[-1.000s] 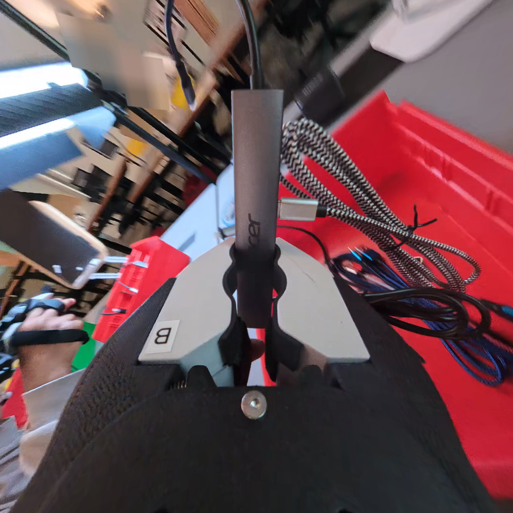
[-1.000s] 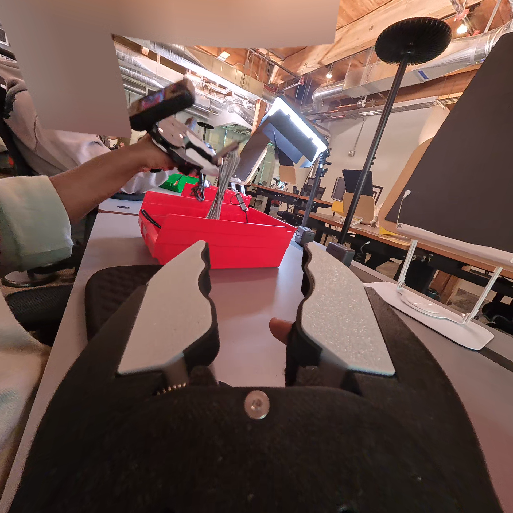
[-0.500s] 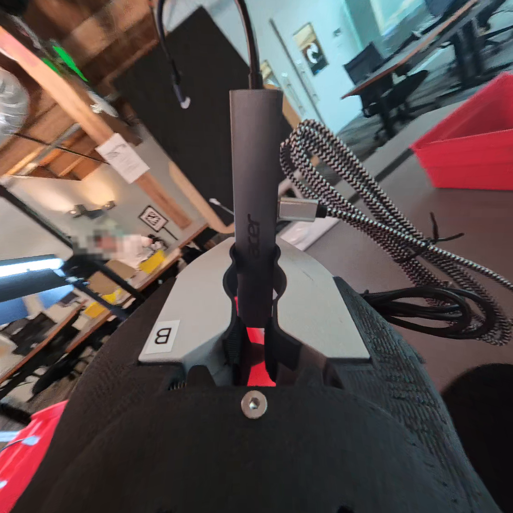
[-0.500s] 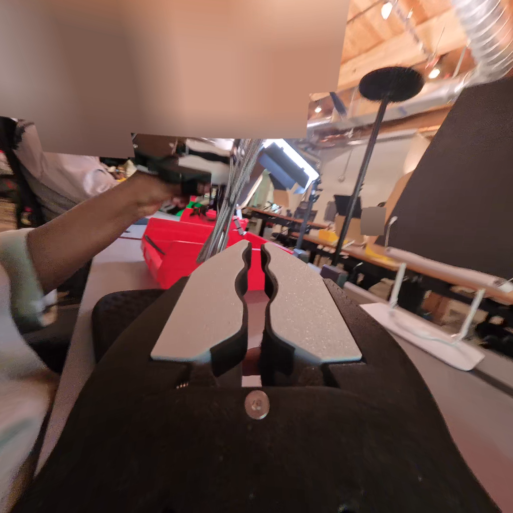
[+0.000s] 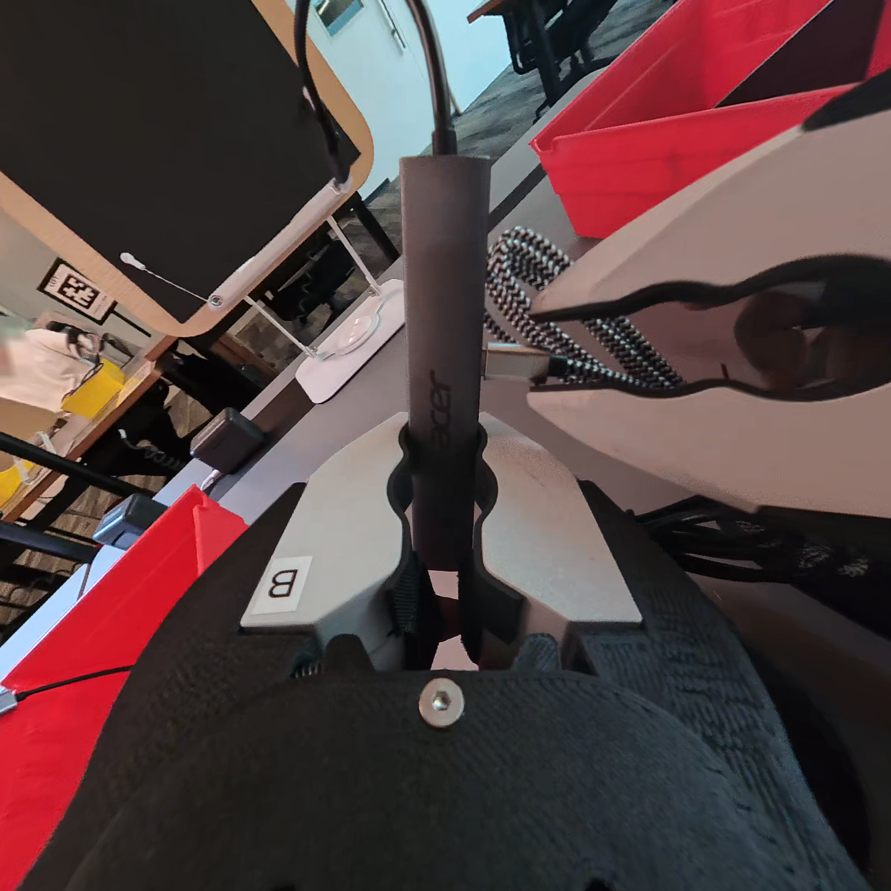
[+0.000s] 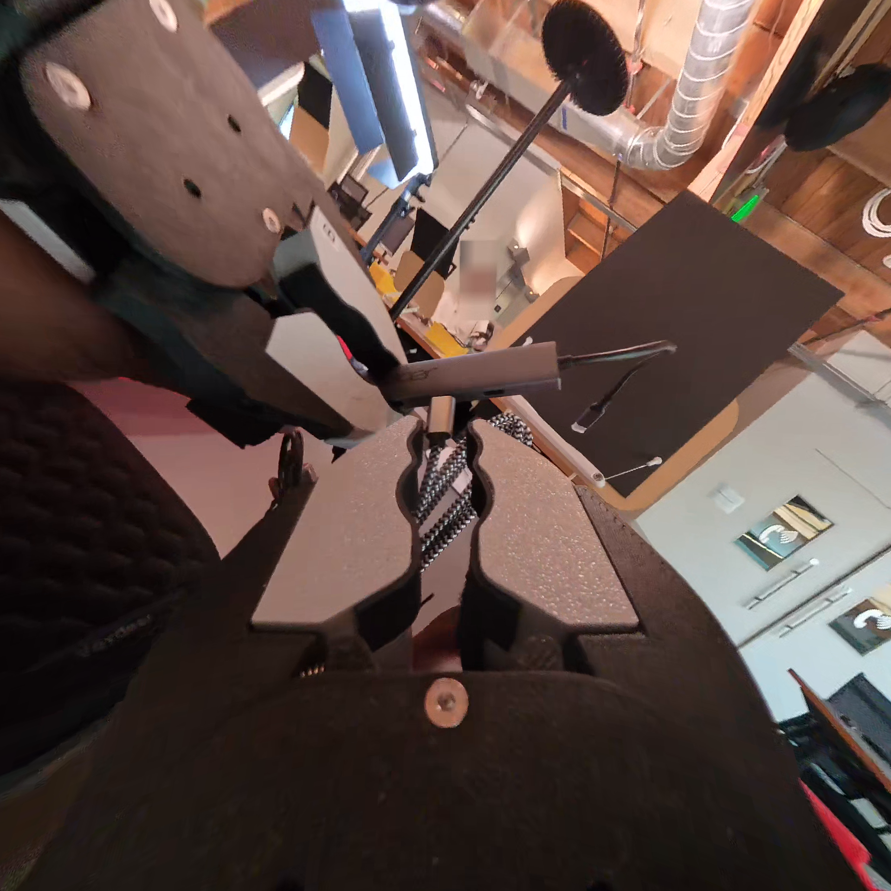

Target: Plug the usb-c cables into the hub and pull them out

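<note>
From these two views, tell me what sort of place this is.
Probably an open-plan office or lab set up for recording: exposed ducting under a wooden ceiling, a light panel on a stand, rows of desks with chairs, and red bins on the grey table.

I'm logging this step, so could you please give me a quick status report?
Left tool shut on hub. Right tool open around braided cable's plug, still plugged in. Nothing in the way.

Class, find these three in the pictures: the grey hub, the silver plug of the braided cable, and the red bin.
grey hub [image 5: 443,289], left wrist view, on its long flat body.
silver plug [image 5: 513,362], left wrist view, on its metal shell beside the hub.
red bin [image 5: 641,144], left wrist view, on its outer wall.
</note>
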Demonstrator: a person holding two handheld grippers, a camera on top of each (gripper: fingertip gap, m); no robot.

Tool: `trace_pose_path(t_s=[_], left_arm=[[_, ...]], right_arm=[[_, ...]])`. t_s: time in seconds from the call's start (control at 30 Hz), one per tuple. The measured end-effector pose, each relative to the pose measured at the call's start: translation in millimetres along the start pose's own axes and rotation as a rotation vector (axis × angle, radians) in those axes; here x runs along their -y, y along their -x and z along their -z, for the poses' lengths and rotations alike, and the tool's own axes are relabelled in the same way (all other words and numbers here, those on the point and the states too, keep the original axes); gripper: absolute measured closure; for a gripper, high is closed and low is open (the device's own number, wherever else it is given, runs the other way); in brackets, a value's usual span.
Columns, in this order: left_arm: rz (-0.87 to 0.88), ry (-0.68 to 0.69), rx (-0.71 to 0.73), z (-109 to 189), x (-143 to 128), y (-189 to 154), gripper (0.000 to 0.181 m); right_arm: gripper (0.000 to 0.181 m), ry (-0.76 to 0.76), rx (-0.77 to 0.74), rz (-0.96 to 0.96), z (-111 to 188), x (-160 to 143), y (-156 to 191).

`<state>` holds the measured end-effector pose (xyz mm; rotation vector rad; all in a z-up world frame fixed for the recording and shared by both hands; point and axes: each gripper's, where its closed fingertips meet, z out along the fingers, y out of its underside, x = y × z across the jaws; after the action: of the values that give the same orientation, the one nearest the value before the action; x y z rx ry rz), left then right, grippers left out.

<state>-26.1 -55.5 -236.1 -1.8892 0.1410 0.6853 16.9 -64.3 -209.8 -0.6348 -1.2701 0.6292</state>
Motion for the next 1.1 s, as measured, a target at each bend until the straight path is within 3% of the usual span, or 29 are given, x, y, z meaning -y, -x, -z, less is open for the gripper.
trace_pose_path(t_s=[0.03,0.2,0.47,0.73,0.87,1.0,1.1], left_arm=[[0.000,-0.002,-0.011,-1,0,-2,0.164],[-0.005,0.010,-0.023,-5,-6,-7,0.162],[0.194,-0.028,-0.112,-28,-37,-10,0.160],[0.337,-0.080,-0.198,-32,-36,-18,0.160],[0.345,-0.077,-0.249,-32,-36,-23,0.160],[0.202,-0.021,-0.219,-38,-38,-31,0.162],[0.267,-0.036,-0.261,-38,-38,-32,0.162]], right_arm=[[0.167,0.019,-0.001,0.024,-2,-3,1],[0.171,0.116,-0.032,0.091,-7,-17,5],[0.173,0.235,-0.016,0.177,-16,-42,30],[0.173,0.247,-0.006,0.214,-15,-44,30],[0.173,0.246,0.018,0.291,-13,-47,27],[0.173,0.285,0.069,0.271,-10,-59,17],[0.173,0.278,0.036,0.237,-9,-57,22]])
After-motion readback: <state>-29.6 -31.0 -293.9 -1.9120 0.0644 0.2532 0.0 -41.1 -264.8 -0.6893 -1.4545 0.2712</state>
